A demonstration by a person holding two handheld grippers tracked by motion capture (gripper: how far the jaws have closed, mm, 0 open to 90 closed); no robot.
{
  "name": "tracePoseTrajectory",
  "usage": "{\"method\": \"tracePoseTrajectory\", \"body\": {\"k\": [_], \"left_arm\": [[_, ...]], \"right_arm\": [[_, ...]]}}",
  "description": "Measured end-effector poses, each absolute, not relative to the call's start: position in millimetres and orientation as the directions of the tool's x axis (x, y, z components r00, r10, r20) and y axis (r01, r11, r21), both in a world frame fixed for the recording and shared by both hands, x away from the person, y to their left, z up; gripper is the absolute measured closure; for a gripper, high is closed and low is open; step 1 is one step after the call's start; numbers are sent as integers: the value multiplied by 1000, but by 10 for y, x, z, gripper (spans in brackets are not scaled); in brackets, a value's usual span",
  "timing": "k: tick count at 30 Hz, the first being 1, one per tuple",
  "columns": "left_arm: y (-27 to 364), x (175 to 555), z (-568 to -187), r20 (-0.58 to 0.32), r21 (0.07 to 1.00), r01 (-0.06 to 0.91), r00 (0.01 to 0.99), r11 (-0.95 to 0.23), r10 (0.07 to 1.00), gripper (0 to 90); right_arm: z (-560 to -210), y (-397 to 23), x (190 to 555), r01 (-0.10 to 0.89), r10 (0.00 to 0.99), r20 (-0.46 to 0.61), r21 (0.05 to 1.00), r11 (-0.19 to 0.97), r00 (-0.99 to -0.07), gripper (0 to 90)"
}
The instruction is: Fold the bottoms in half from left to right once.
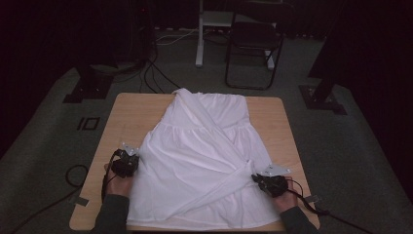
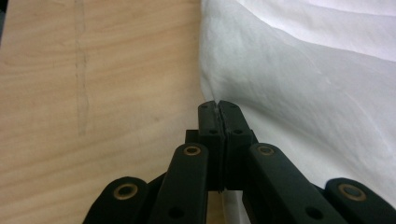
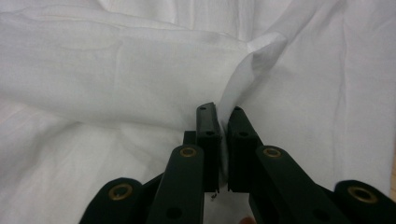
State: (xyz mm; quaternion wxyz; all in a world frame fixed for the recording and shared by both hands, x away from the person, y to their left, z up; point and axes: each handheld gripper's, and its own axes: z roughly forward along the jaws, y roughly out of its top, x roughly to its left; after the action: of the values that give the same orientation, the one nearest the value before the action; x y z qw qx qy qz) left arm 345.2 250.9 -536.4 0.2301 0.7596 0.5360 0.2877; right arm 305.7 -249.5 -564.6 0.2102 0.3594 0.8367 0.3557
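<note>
1. High view: a white garment [image 1: 204, 161] is spread on the tabletop [image 1: 131, 112]; its near hem is cut off by the frame.
2. Left gripper [image 2: 218, 103]: jaws are pressed together at the garment's edge; any cloth between them is hard to make out.
3. Right gripper [image 3: 223, 111]: jaws are clamped on a white fold.

The left gripper [image 1: 127, 163] is held near the desk's left edge, jaws closed; the right gripper [image 1: 265, 181], near the right edge, is clamped tight.

Dress hem [image 1: 204, 225] cut off below
</note>
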Motion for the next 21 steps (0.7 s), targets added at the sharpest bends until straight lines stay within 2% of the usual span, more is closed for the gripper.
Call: {"method": "tracePoseTrajectory", "body": {"k": [3, 7, 10, 15, 18, 21], "left_arm": [[2485, 3346, -5387, 176, 673, 664, 282, -324, 943, 892], [2473, 3193, -5266, 102, 732, 619, 312, -284, 944, 891], [2431, 3060, -5069, 114, 773, 567, 317, -285, 941, 893], [2312, 2907, -4819, 131, 797, 526, 328, -296, 936, 892], [2210, 2903, -4846, 132, 787, 520, 382, -331, 915, 879], [2170, 2931, -4926, 120, 772, 539, 398, -338, 909, 812]], "right_arm": [[-5633, -2506, 3035, 449, 752, -96, 750, 485, -652, 857], [-5543, -2569, 2934, 425, 757, -96, 778, 463, -647, 858], [-5403, -2633, 2802, 379, 763, -113, 815, 438, -637, 871], [-5091, -2842, 2497, 288, 836, -158, 891, 349, -525, 881], [-5037, -2922, 2312, 260, 848, -183, 901, 347, -497, 881], [-5118, -2969, 2255, 285, 843, -188, 885, 367, -503, 879]]}}
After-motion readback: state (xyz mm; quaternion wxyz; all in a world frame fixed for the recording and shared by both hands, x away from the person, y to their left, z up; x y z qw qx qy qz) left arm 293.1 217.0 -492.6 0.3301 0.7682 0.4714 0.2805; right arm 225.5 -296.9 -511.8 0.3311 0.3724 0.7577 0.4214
